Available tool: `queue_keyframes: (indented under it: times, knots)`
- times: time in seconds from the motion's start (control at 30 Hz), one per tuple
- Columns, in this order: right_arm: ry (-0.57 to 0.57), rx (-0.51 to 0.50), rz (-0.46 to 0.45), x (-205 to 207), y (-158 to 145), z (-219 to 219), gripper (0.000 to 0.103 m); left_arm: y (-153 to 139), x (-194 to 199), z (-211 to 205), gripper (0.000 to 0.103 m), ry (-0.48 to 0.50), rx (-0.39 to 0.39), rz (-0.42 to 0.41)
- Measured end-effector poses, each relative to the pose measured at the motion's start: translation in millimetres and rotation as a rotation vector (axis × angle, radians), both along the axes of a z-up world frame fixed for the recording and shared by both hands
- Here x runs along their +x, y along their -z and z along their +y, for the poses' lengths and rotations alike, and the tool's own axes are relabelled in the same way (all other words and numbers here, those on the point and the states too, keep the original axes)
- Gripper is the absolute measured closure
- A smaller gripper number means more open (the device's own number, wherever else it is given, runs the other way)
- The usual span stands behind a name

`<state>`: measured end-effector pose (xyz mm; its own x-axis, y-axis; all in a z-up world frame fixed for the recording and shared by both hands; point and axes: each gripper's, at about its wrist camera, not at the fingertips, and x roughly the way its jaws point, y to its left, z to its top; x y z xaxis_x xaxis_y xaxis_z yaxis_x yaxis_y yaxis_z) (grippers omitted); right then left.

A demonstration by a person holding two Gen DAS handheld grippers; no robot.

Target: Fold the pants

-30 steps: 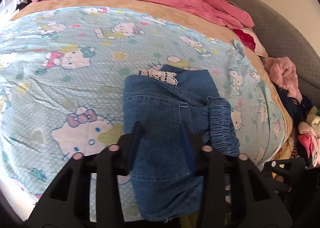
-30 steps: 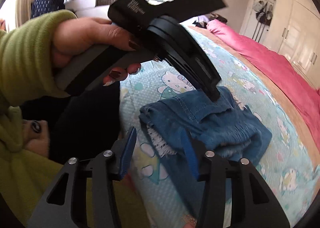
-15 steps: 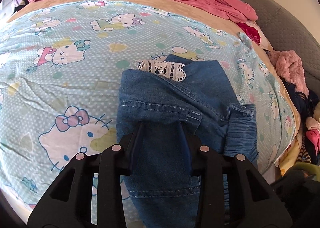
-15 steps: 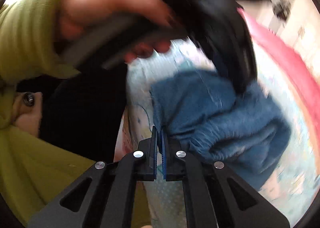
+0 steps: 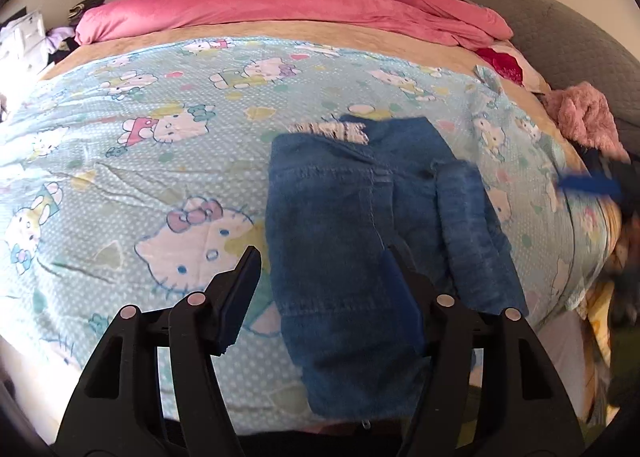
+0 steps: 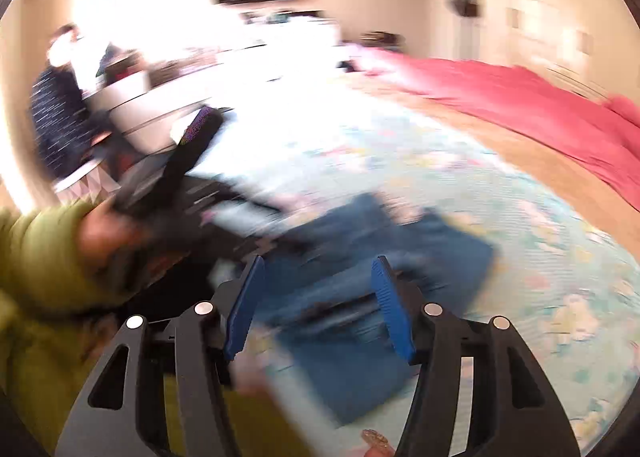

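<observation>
Bed: wide bed under a pale blue cartoon-cat print sheet [image 5: 168, 161], filling the left wrist view from 9 to 3 o'clock
Duvet: rumpled pink duvet [image 5: 288, 5] heaped along the far edge at 12 o'clock, with a tan strip of bedding between it and the sheet
Headboard: grey quilted padded headboard [image 5: 560, 41] at 2 o'clock
Pants: folded blue denim pants [image 5: 340, 225] lie flat on the sheet just right of centre, a white lace trim [image 5: 332, 131] showing at their far edge and the gathered waistband part along their 3 o'clock side; the near end reaches the bed's near edge at 6 o'clock
Fluffy item: pink fluffy fabric item [image 5: 584, 121] at 3 o'clock beside the bed's edge
Left gripper [image 5: 324, 277]: jaws apart, having just been opening; it hovers over the near half of the pants, pads not pressing the denim
Right gripper [image 6: 318, 297]: jaws apart, having just been opening, nothing clamped; its view is badly blurred, with the pants seen beyond its fingers
Sleeve: olive green sleeve [image 6: 36, 265] at 8 o'clock in the right wrist view
</observation>
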<state>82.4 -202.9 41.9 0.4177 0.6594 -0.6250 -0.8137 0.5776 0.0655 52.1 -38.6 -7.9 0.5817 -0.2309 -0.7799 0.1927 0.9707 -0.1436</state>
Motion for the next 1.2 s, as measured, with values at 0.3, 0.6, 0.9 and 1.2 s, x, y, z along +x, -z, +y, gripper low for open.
queue_keyframes:
  times: [0.3,0.6,0.9,1.2]
  knots:
    - [0.101,-0.223,0.151,97,56,40,0.065,26,-24,-17,0.044,0.021,0.051,0.042]
    - [0.222,-0.343,0.128,116,100,45,0.067,30,-23,-12,0.042,0.015,0.018,0.055]
    - [0.267,-0.137,0.095,85,35,7,0.045,14,-30,-15,0.027,0.017,0.022,0.028]
    - [0.294,-0.005,0.010,41,-13,-30,0.023,-12,-36,-31,0.010,0.038,0.065,-0.044]
